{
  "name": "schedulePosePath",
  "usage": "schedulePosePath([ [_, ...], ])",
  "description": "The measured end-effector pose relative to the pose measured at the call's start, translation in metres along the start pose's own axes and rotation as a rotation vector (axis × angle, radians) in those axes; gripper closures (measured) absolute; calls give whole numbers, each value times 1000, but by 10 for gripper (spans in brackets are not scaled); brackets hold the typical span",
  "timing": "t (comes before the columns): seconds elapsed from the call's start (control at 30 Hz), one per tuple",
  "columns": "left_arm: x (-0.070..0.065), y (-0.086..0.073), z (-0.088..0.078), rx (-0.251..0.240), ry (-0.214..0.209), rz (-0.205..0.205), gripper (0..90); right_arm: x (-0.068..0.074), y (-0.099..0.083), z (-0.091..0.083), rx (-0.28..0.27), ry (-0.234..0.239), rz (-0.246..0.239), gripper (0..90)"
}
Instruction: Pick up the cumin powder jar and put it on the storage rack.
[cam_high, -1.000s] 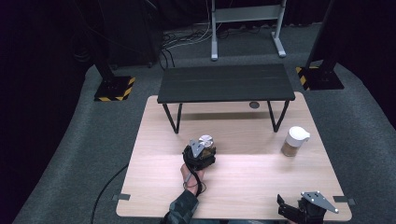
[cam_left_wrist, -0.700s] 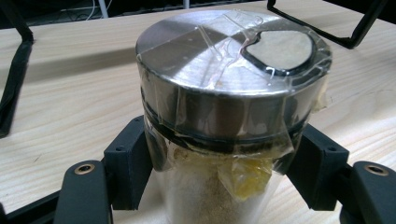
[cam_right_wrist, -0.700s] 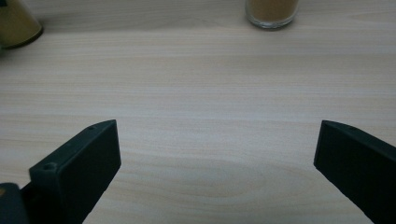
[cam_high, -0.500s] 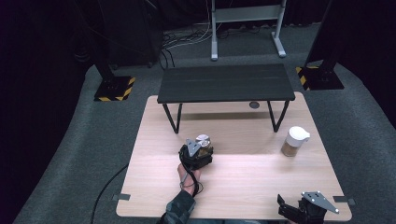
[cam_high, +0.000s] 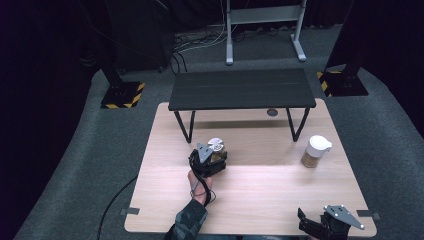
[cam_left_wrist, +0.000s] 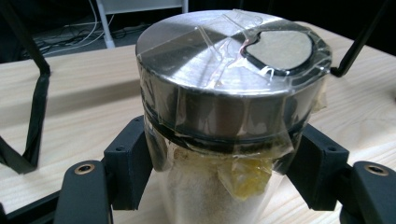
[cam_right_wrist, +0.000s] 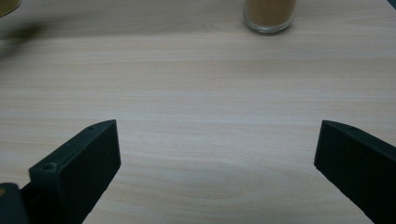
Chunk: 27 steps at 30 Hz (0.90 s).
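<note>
- Jar (cam_left_wrist: 224, 116) with the metal lid, wrapped in clear tape and filled with pale grains, sits clamped between the black jaws of the left gripper (cam_left_wrist: 219, 163); from above, that jar (cam_high: 218, 150) is over the middle of the wooden table (cam_high: 260, 200), slightly left of centre, just in front of the black bench.
- Wooden table has plenty of bare board: a wide open stretch runs from the held jar across to the right edge, and all along the near edge between the two hands.
- Black bench (cam_high: 242, 89) stands across the far part of the table on thin legs; the nearest leg is just behind the left gripper (cam_high: 208, 159), so room is tight on that side.
- Right gripper (cam_high: 330, 227) rests at the near right corner, close to the table's front edge; its jaws stand wide apart with only bare wood between them (cam_right_wrist: 217, 154).
- Second jar (cam_high: 315, 151), white-capped with brown powder inside, stands alone toward the right edge, well apart from both grippers, with clear board all round.
- Person's left hand (cam_high: 200, 182) and sleeve reach in from the near edge.
</note>
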<state>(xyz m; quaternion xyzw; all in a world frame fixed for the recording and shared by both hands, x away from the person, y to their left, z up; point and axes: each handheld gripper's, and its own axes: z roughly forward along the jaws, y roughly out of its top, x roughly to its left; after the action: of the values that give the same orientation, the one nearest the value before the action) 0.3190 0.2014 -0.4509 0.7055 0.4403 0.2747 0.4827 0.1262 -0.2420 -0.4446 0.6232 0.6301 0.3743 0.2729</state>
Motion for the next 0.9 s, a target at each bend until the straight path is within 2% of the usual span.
schedulePosePath([
  [0.7, 15, 32, -4, -27, 2, 30, 306, -1, 1, -2, -4, 3, 3, 0],
  [0.8, 20, 44, -5, -41, 1, 38, 307, -1, 2, -2, -2, 2, 4, 0],
  [0.9, 21, 47, -6, -44, 3, 41, 306, -1, 1, -3, -4, 3, 6, 0],
])
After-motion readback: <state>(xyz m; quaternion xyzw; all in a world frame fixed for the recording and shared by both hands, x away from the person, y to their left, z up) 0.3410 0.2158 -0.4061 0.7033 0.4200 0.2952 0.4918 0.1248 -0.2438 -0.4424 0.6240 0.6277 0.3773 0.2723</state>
